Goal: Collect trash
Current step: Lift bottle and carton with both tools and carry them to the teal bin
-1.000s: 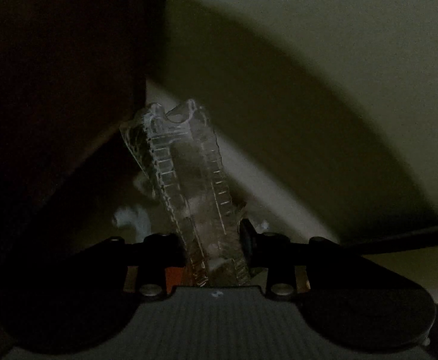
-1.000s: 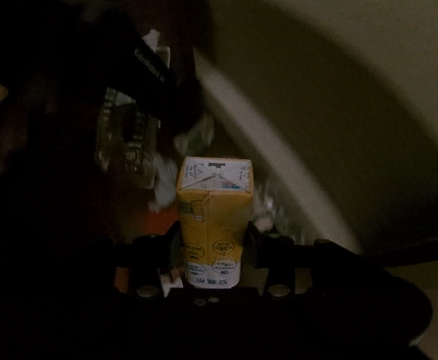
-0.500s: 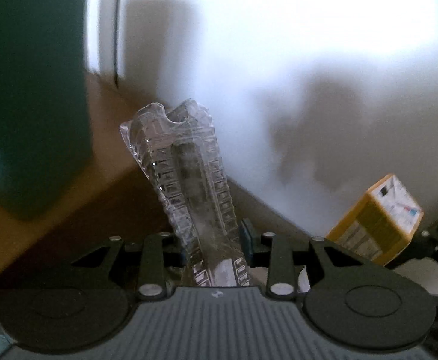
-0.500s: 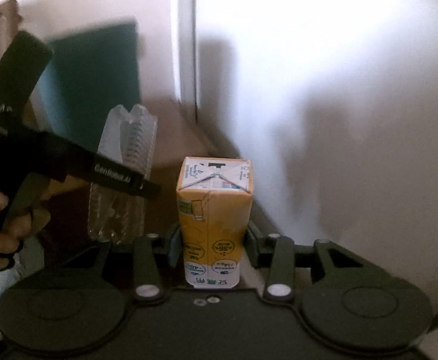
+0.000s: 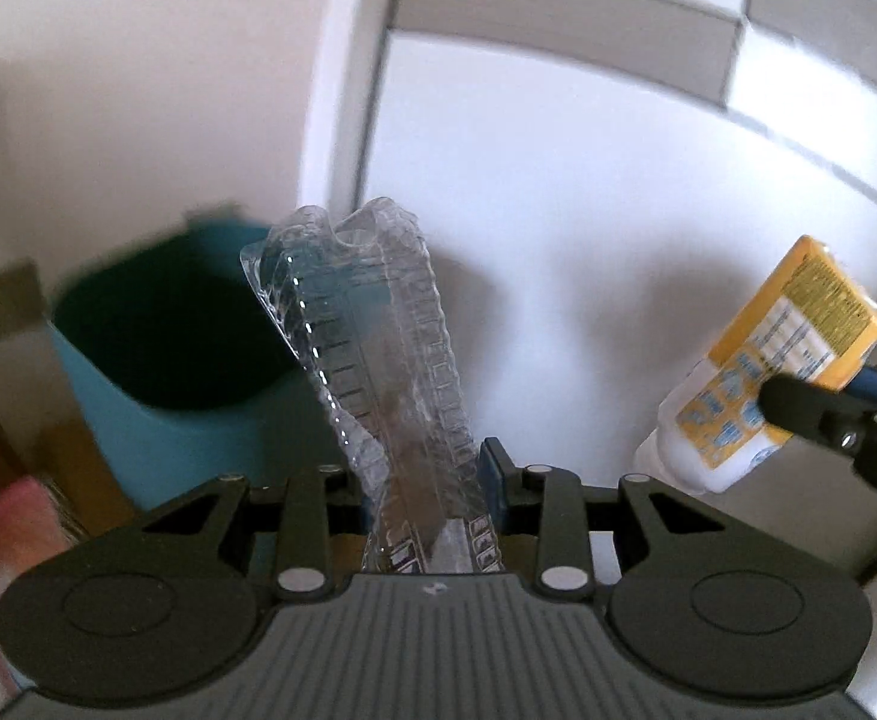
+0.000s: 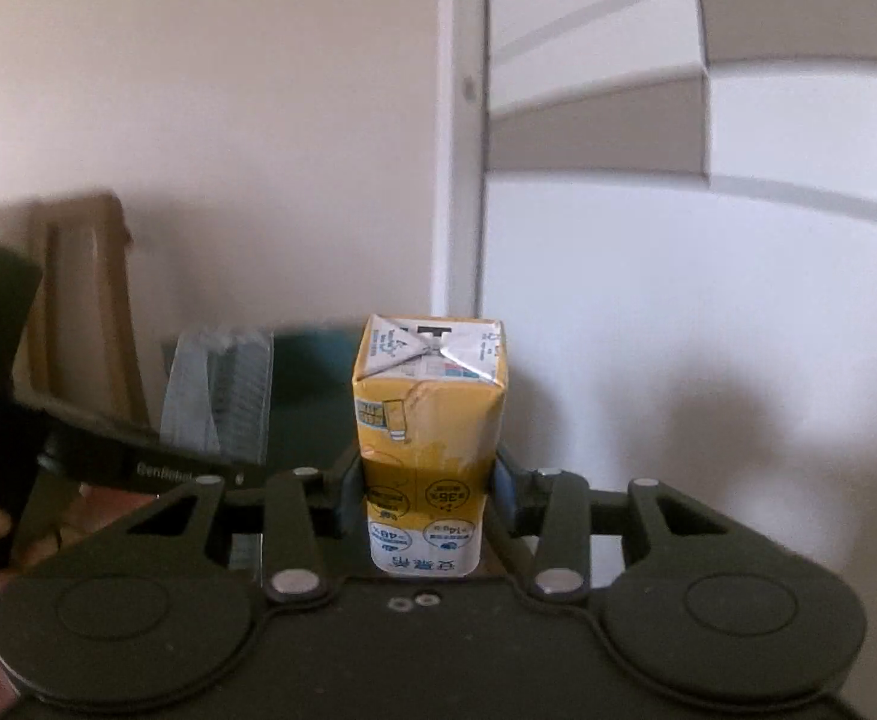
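1. A crushed, ribbed clear plastic container (image 5: pixel 378 360) is clamped upright between the jaws of the left hand-held gripper (image 5: pixel 432 480); its base is hidden behind the gripper body.
2. A yellow and white drink carton (image 6: pixel 429 444), boxy with a folded top, is pinched by the right hand-held gripper (image 6: pixel 423 492).
3. Just behind the container, a teal bin (image 5: pixel 156 348) with a dark open mouth is seen, blurred.
4. Farther back, a white wall (image 5: pixel 138 90) and a white panelled door (image 5: pixel 588 180) with grey bands are seen; what is underfoot cannot be made out.
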`<state>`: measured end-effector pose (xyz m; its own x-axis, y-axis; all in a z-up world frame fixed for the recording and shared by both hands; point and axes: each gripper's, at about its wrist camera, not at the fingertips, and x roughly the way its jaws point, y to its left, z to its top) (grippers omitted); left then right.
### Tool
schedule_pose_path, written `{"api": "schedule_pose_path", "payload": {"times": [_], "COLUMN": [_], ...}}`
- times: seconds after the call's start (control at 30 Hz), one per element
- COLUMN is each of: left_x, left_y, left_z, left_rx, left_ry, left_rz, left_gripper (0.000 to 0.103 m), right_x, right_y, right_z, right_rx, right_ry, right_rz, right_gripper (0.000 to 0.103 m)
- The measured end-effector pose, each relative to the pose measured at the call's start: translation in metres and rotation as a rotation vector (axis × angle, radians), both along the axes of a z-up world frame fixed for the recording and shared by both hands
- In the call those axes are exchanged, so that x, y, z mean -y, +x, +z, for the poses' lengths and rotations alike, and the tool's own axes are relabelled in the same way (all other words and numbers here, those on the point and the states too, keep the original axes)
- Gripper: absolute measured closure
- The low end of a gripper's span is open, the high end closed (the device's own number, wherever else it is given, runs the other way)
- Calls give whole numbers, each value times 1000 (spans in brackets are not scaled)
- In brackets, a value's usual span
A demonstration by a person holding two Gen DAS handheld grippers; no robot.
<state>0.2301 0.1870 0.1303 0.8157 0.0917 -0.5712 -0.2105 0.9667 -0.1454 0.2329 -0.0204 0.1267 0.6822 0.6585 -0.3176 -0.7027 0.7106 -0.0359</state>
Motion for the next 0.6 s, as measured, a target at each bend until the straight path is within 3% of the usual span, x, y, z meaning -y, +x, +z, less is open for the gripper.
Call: {"api": "schedule_pose_path", "payload": {"times": [0.37, 0.5, 0.6], "left_x": [-81, -77, -83], "left_y": [17, 31, 40], "left_z": [101, 97, 75], "left_rx": [105, 89, 65], "left_ry": [80, 100, 109], "left_rz": [47, 11, -7], "left_gripper": [70, 70, 70], "right_x": [-79, -118, -144], "right_y": [41, 51, 55], "right_z": [46, 36, 21], "right_rx": [5, -20, -48], "right_ry": [64, 53, 35], "right_rz": [84, 136, 174], "right_gripper": [62, 62, 62]}}
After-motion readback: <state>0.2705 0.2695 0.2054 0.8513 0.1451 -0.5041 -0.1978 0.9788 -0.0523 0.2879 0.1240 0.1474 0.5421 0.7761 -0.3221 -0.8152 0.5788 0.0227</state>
